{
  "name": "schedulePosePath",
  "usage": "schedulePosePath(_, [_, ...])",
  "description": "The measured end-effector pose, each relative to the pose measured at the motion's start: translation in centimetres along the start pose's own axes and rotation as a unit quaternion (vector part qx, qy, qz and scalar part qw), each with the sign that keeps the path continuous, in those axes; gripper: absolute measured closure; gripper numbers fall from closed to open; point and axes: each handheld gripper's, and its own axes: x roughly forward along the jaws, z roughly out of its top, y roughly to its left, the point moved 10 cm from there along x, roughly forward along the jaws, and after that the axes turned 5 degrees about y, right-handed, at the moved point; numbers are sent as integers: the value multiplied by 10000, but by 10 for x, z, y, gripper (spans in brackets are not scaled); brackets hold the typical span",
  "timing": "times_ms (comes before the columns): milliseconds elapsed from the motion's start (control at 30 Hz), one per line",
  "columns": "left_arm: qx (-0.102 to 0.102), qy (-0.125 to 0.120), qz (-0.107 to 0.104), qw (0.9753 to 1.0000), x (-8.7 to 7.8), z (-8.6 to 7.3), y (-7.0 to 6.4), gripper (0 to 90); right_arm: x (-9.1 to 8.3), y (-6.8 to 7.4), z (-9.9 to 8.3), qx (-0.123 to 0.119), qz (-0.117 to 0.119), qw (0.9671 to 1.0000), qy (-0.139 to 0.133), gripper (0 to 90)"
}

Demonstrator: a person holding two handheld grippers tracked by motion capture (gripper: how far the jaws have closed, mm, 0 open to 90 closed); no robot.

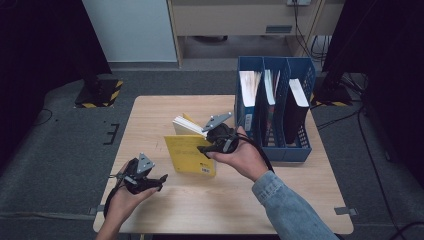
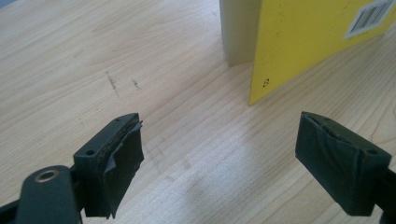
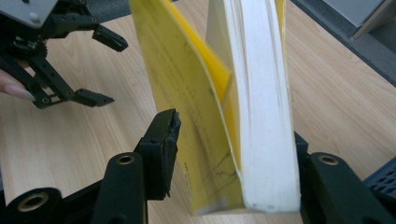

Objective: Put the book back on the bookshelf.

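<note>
**Yellow book upright mid-table, right jaws around it, left jaws wide and empty**

Nearest the table's front edge: left gripper, held in left hand, low over bare wood, well apart from everything but the book ahead. Jaws spread wide, nothing between, pads over plain tabletop. Seen also from the right gripper view at upper left, likewise gaping and empty.

Next in, mid-table: yellow book standing upright on its lower edge, front cover swung out from the white page block, barcode sticker at the cover's lower corner. Bottom corner of cover resting on the wood, just ahead of the left jaws.

Right gripper, in right hand with denim sleeve, coming in from the book's right side. Jaws astride the book's spine end: one pad just beside the yellow cover with a sliver of gap visible, the other behind the page block, contact there hidden. Partly closed around the book; firm clamp or not, cannot tell.

Farther back, right side of table: blue file rack, three compartments, each with books or folders standing inside. Book just beside the rack's left wall, not in it.

Beyond: grey floor, white cabinet panel, cables.
</note>
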Motion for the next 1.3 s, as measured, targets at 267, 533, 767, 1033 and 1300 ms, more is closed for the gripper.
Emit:
schedulePosePath(267, [-11,82,-74,9999,3,-3,-2,132,5,-2,7,-48,78,10000,40,491])
schedulePosePath(533, [-9,120,-103,9999,4,-4,-3,135,15,-7,12,121,184,9998,-19,553])
schedulePosePath(767, [44,168,-119,9998,5,-5,-4,135,20,-9,14,212,195,9996,-15,602])
schedulePosePath(1033, [-10,189,-136,9997,5,-6,-3,134,23,-12,13,240,261,9994,60,643])
schedulePosePath(1300, [-35,215,-132,9997,5,-8,-1,134,24,-14,10,453,377,9983,22,720])
